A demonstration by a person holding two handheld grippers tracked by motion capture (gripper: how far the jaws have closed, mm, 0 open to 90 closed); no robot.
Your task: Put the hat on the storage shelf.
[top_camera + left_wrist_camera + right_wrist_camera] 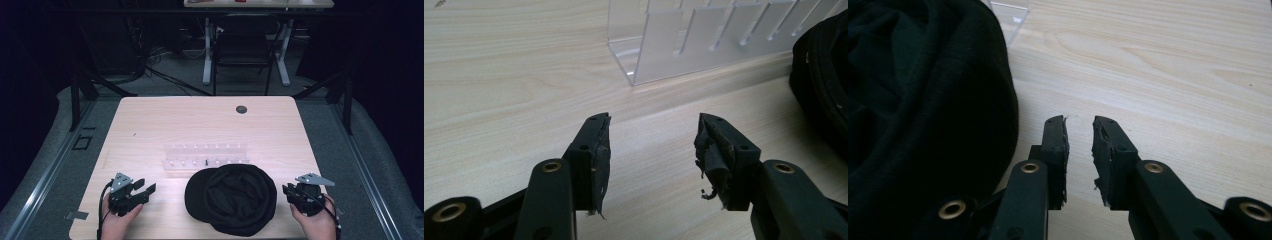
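Note:
A black cap (232, 199) lies upside down near the front edge of the light wooden table (150, 120). Just behind it stands a clear plastic rack (205, 156) with several slots. My left gripper (145, 188) rests on the table to the cap's left, jaws open and empty, pointing toward the rack and cap. In the left gripper view, the left gripper (654, 131) faces the rack (704, 35), with the cap (824, 85) at the right edge. My right gripper (288, 193) sits right of the cap. In the right gripper view, the right gripper (1079, 129) is open over bare wood beside the cap (923, 100).
A round dark grommet (241, 109) sits near the table's far edge. Behind the table stand a black chair (243, 50) and a white-legged desk (207, 60). A corner of the rack (1010, 12) shows at the top of the right gripper view.

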